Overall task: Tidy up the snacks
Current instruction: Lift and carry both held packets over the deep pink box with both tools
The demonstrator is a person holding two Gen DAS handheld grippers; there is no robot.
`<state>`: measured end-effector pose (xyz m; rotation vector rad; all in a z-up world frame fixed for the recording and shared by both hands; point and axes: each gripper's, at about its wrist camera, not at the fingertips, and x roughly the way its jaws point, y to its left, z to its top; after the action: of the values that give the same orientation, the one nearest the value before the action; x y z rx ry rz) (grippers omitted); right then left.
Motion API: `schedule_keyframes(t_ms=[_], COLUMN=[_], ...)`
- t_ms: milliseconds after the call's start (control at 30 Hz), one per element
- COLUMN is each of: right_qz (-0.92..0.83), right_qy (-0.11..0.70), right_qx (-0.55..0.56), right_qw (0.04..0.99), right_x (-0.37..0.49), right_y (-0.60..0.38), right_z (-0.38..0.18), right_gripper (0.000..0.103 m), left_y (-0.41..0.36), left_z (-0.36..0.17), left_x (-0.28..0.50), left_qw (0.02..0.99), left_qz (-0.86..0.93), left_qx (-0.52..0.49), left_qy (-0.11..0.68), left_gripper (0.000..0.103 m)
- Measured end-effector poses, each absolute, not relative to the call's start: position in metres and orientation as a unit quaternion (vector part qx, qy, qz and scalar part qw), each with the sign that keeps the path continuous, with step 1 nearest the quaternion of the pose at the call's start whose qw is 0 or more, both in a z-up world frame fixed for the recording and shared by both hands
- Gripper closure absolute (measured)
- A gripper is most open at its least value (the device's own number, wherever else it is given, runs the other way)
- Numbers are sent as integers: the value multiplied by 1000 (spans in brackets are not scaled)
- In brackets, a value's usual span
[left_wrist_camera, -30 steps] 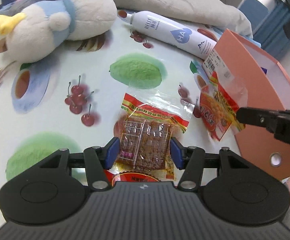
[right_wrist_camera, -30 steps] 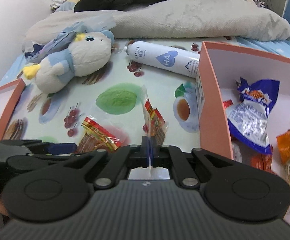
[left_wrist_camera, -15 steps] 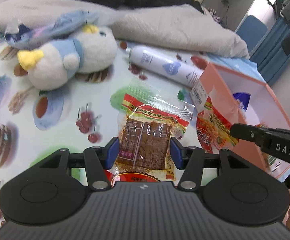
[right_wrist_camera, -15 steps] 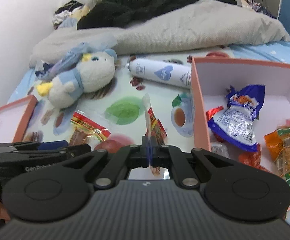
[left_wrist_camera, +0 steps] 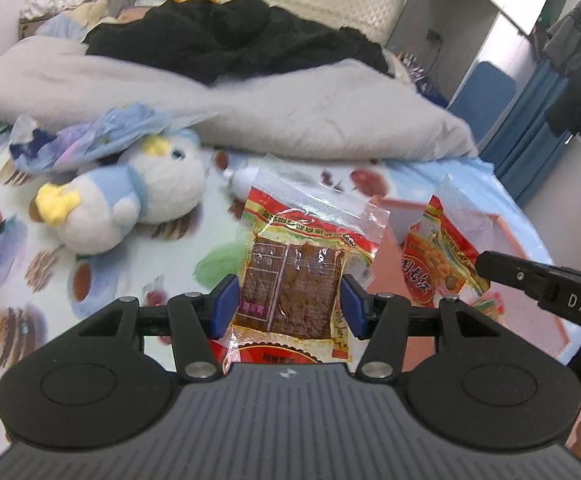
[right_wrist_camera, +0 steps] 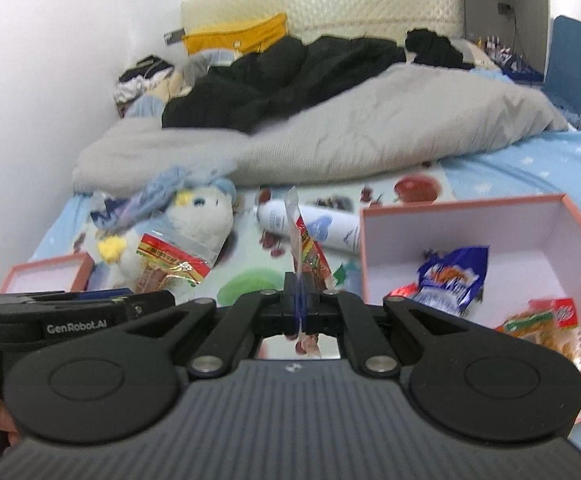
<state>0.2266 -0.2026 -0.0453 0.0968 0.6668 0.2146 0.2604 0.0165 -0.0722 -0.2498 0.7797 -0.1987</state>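
Bedroom, cluttered bed: grey quilt [right_wrist_camera: 370,128] and black clothes [left_wrist_camera: 230,36] piled at the far end, fruit-print sheet [left_wrist_camera: 162,248] up front. On my right sits the pink box [right_wrist_camera: 578,232], open top, white inside, with a blue snack bag [right_wrist_camera: 454,280] and an orange snack [right_wrist_camera: 542,324] lying in it. A second pink tray [right_wrist_camera: 46,276] shows at the far left edge. A plush penguin [left_wrist_camera: 130,200] lies on the sheet left of centre, blue cloth [left_wrist_camera: 102,140] draped over its head. A white spray bottle [right_wrist_camera: 314,224] lies on its side between the plush and the box, mostly hidden in the left view.

My left gripper [left_wrist_camera: 290,304] has its fingers set apart at medium width, blue pads [left_wrist_camera: 226,304] pressed on both side edges of the brown jerky pack [left_wrist_camera: 290,280], which hangs clear of the sheet. My right gripper [right_wrist_camera: 299,312] is pinched almost fully closed on the red snack pack [left_wrist_camera: 438,264], held edge-on in its own view, raised just left of the box wall. Packs are side by side, not touching. Blur hides the print on both.
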Motion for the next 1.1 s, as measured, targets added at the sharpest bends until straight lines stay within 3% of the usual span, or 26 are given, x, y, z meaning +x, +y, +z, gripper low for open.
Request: schedule_keyframes(t_ms=[567, 1100], right_qz=[51, -48], right_qy=[275, 331], right_qx=[71, 80], right_qw=[957, 939], right_x=[225, 238], right_y=[-280, -379], right_z=[2, -66], right_gripper=[99, 99], left_y=[-83, -208], left_z=[-8, -72], left_x=[282, 328], left_qw=[923, 880], left_qz=[-158, -231], left_qx=[-85, -52], left_qy=[341, 411], left_gripper=[43, 43])
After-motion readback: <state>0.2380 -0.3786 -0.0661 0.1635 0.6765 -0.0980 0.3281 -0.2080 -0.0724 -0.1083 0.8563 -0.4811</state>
